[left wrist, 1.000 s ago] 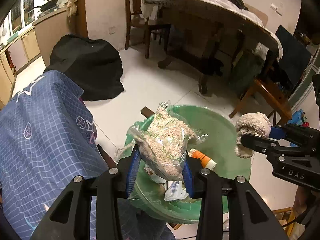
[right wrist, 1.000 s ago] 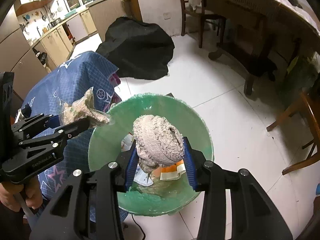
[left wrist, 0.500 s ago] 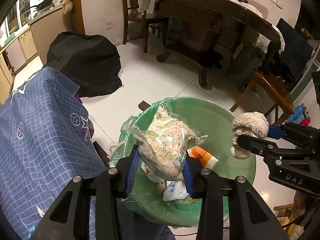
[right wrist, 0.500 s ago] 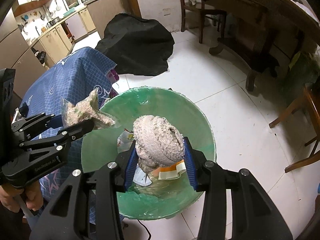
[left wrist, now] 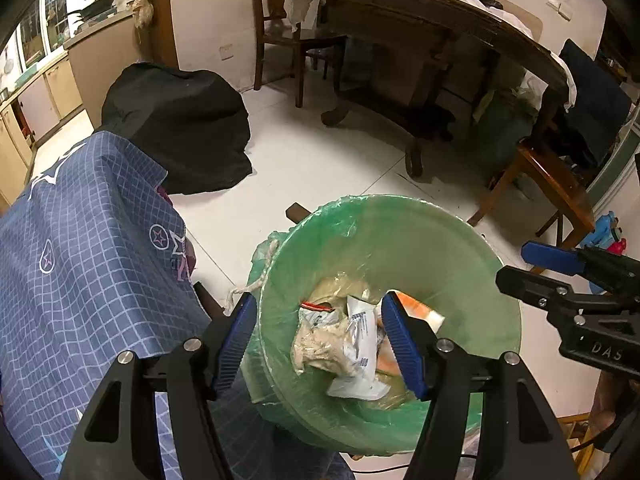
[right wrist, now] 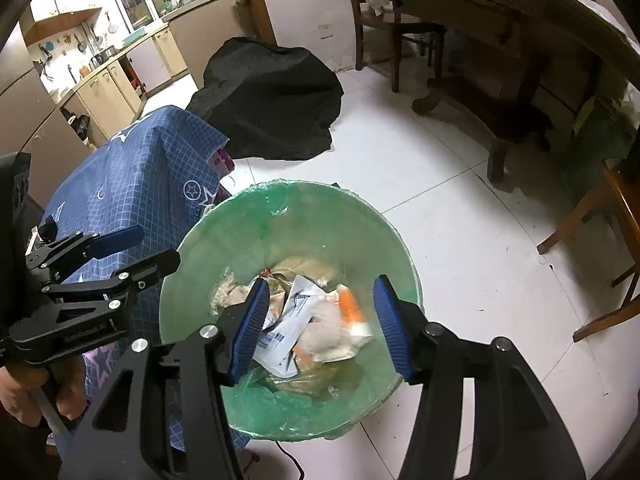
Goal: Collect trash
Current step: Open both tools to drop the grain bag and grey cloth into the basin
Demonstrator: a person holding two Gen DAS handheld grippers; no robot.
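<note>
A bin lined with a green bag (left wrist: pixel 432 240) (right wrist: pixel 304 208) stands on the white floor. My left gripper (left wrist: pixel 320 340) is open and empty above it; it also shows in the right wrist view (right wrist: pixel 136 248). My right gripper (right wrist: pixel 318 324) is open and empty over the bin too, and shows in the left wrist view (left wrist: pixel 532 260). Inside lie the clear bag of grain (left wrist: pixel 320 350) (right wrist: pixel 228 294), the beige cloth wad (right wrist: pixel 324 330), white wrappers (left wrist: pixel 360 340) and an orange packet (right wrist: pixel 350 306).
A table with a blue grid cloth (left wrist: pixel 80 264) (right wrist: pixel 132 176) stands left of the bin. A black covered object (left wrist: pixel 176 120) lies behind. A dark wooden dining table (left wrist: pixel 440 40) and wooden chairs (left wrist: pixel 560 196) stand at the back and right.
Both grippers opened. The grain bag dropped from the left one and the cloth wad from the right one into the bin.
</note>
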